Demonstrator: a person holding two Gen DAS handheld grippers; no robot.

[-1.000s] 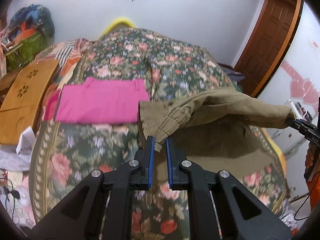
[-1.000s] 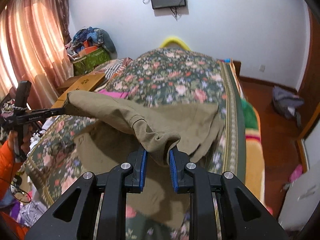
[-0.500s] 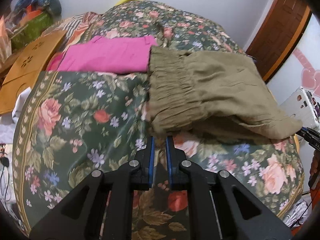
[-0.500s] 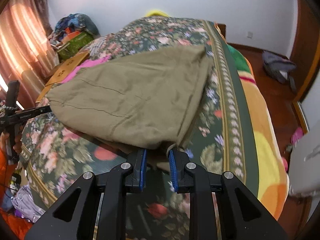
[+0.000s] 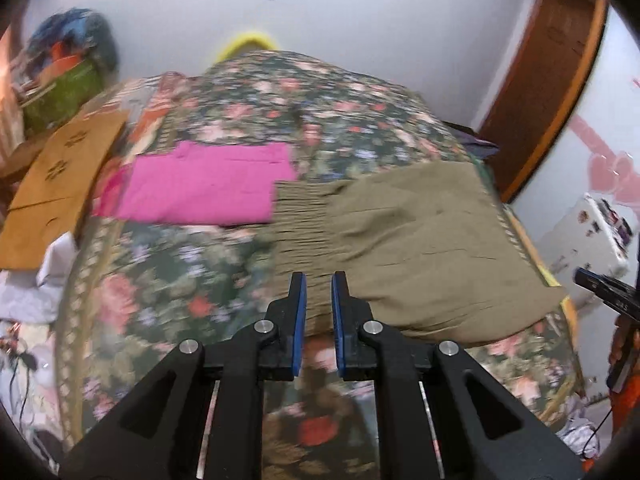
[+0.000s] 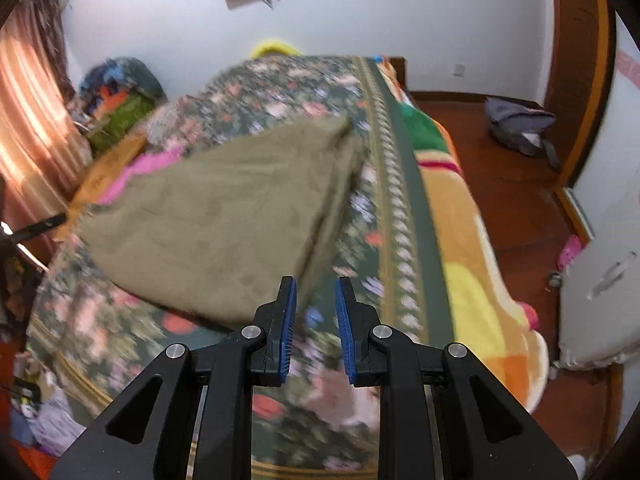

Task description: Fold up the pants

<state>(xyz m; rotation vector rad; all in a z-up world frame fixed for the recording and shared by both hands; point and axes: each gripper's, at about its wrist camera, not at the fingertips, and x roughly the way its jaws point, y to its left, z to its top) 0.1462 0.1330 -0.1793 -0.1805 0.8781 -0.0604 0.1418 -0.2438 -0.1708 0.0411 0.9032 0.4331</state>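
Two grippers in frame, both with nothing between the pads. My left gripper [image 5: 319, 286] has its blue pads parted by a narrow gap; the floral blanket [image 5: 168, 280] and the near hem of the pants show through that gap. My right gripper [image 6: 316, 292] is spread a little wider, again with only blanket visible between the fingers.

The olive pants [image 5: 420, 240] lie folded on the bed, on top of the blanket, toward its right side as seen from the left wrist. The gathered elastic waistband [image 5: 304, 220] is on the left end of the bundle, and its upper corner touches the folded pink garment [image 5: 208, 184] that lies flat just beside it. From the right wrist view, the pants [image 6: 224, 216] form a roughly triangular flat stack, the far corner reaching up near the blanket's patterned border stripe [image 6: 396, 208]. The pink garment [image 6: 152, 164] peeks out behind them.

Both views carry motion blur, so fabric detail is soft. The left fingertips sit just over the near edge of the pants; whether they touch I cannot tell. A brown cardboard sheet [image 5: 60, 184] rests at the bed's left edge.
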